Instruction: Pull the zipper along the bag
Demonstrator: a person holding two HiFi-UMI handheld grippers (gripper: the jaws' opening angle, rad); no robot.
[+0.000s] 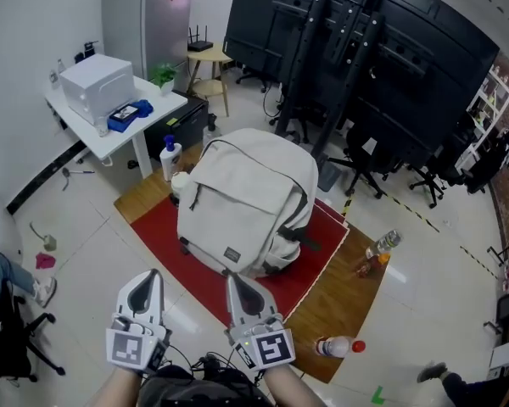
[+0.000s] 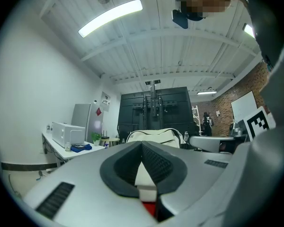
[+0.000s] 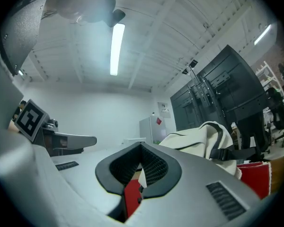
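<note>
A cream backpack [image 1: 246, 197] with dark zippers and black straps stands on a red mat [image 1: 191, 265] in the head view. Both grippers hover in front of it, near the bottom of that view, apart from the bag. My left gripper [image 1: 144, 280] is shut with nothing between its jaws. My right gripper [image 1: 237, 285] is shut too and holds nothing; its tip is a short way from the bag's lower front. The backpack [image 2: 154, 136] shows small and far off in the left gripper view. In the right gripper view the backpack [image 3: 206, 143] rises at the right.
A white table [image 1: 110, 113] with a white box and a blue object stands at the left. Bottles [image 1: 382, 248] stand on the wooden board to the right, and one bottle [image 1: 338, 346] lies near my right gripper. Dark screens on stands fill the back. Office chairs sit at the right.
</note>
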